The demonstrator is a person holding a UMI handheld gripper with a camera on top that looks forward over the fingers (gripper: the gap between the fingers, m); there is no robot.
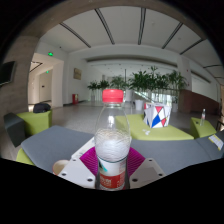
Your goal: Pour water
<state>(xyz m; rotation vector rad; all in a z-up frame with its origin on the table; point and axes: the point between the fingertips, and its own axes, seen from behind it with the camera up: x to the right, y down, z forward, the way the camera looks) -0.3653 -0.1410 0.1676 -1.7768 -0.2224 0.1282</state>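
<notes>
— Currently, your gripper (112, 172) clamps the capped bottle (113, 145) upright between its pads; step: carrying.

— Next?

— Likely reach the patterned cup (157, 115) beyond; cap first.

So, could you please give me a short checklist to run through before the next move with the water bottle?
1. Bottle sits between the tool fingers: ok.
2. Both pads press on the bottle: cannot tell, their contact faces are hidden behind it.
3. Bottle stands upright: ok.
4. Red cap removed for pouring: not ok, it is on the bottle.
5. Receiving cup in view: ok, a patterned cup stands beyond the bottle.
6. Water level in the bottle: cannot tell.
</notes>
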